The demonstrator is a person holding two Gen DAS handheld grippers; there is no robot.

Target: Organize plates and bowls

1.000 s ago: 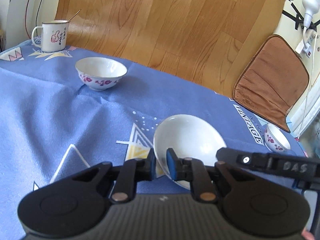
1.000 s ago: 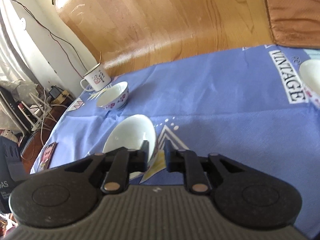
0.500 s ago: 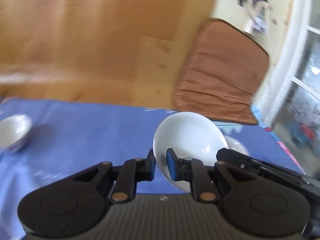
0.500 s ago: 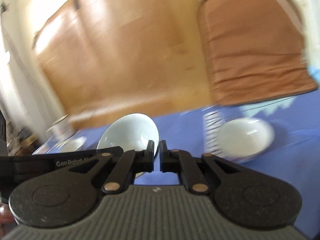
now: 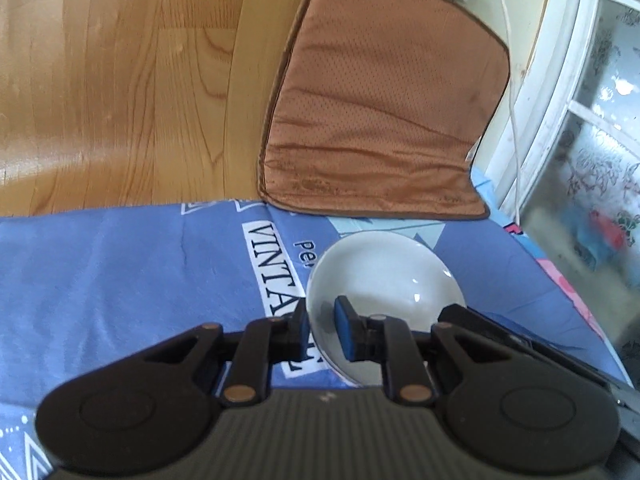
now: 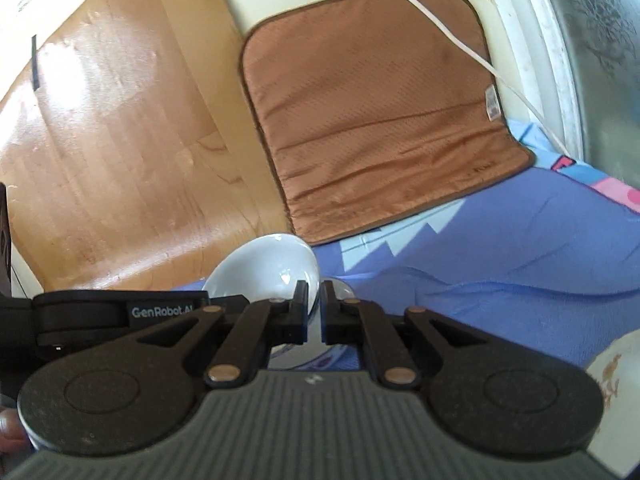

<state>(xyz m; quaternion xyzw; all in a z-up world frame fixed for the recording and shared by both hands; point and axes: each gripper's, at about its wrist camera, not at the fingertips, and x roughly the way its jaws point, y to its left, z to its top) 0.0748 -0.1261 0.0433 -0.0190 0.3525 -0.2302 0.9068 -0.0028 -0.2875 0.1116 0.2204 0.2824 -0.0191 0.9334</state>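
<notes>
A plain white bowl (image 5: 384, 280) hangs tilted above the blue tablecloth (image 5: 120, 280), and my left gripper (image 5: 322, 320) is shut on its near rim, one blue pad inside and one finger outside. In the right wrist view the same bowl (image 6: 264, 268) sits just left of my right gripper (image 6: 314, 312). That gripper's jaws stand almost together and are opening, with nothing clamped between them. Right under and behind its fingertips lies a flower-patterned bowl (image 6: 340, 286), mostly hidden. The left gripper's body (image 6: 120, 312) crosses the left side.
A brown cushion (image 5: 380, 100) leans on the wall behind the table's far edge, beside a wooden board (image 5: 100, 80). A white cable (image 6: 460, 44) runs over the cushion. A window frame (image 5: 560, 80) bounds the right. A cream patterned object (image 6: 612, 368) sits at the lower right.
Both grippers have swung right, from the mug end of the table to the cushion end. The white bowl has stayed in the left gripper. The right jaws have narrowed since a second ago.
</notes>
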